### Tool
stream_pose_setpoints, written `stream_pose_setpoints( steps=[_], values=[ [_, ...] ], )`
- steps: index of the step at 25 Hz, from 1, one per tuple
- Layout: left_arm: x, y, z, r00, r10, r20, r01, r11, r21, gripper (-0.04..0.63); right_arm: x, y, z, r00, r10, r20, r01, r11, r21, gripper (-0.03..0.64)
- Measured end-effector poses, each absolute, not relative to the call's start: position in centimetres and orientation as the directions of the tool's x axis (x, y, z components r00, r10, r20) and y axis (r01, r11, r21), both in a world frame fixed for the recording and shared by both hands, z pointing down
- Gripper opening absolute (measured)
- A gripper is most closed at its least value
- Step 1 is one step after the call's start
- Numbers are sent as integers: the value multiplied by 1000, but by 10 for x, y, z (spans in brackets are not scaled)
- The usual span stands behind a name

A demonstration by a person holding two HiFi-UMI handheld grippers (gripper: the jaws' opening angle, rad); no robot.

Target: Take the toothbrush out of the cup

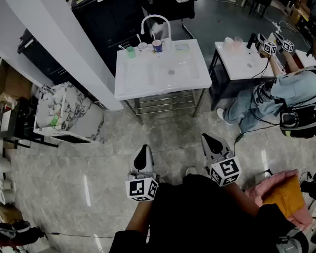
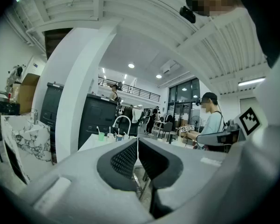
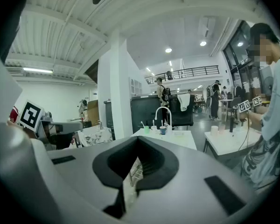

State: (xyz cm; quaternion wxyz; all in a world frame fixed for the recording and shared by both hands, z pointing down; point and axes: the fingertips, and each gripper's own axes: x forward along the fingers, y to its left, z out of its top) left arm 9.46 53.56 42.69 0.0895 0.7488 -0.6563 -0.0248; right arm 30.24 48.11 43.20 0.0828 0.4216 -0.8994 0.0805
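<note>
1. Furthest left, a marble-patterned cabinet point(image 1: 68, 112) stands on the grey floor point(image 1: 95, 183) beside a white pillar point(image 1: 68, 41). A black cabinet point(image 1: 108, 15) stands beyond the pillar.
2. Next comes the white bench point(image 1: 137, 80) on a metal frame. It has a shallow sink in its top and a curved white tap point(image 1: 155, 17) at its far edge.
3. Along that far edge three cups stand in a row near the tap: a green cup point(image 1: 130, 52), then a white cup point(image 1: 142, 47), then a blue cup point(image 1: 157, 46).
4. A toothbrush point(image 1: 123, 47) sits in the green cup, leaning left with its head above the rim. The right gripper view shows brushes standing in the other two cups as well.
5. The left tongs point(image 1: 144, 149) are low in the head view, over the floor and well apart from the bench, pointing towards it. Their jaws are pressed together with nothing between them.
6. The right tongs point(image 1: 207, 138) are just to the right, also over the floor and well short of the bench. Their jaws are likewise pressed together and hold nothing.
7. A second white bench point(image 1: 237, 67) stands to the right of the first, across a narrow gap.
8. Another person point(image 1: 292, 96) sits at its right side, holding two marker cubes point(image 1: 269, 47) above its edge.
9. A pink and orange cloth point(image 1: 279, 191) lies at the lower right.
</note>
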Motion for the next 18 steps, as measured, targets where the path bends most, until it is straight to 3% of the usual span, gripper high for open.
stream_pose_setpoints(
  steps=[18],
  values=[
    [132,522,426,138,-988,68,-979,-125,158,25,344,459,438,-652,-729,206,-756,644,-116,0]
  ],
)
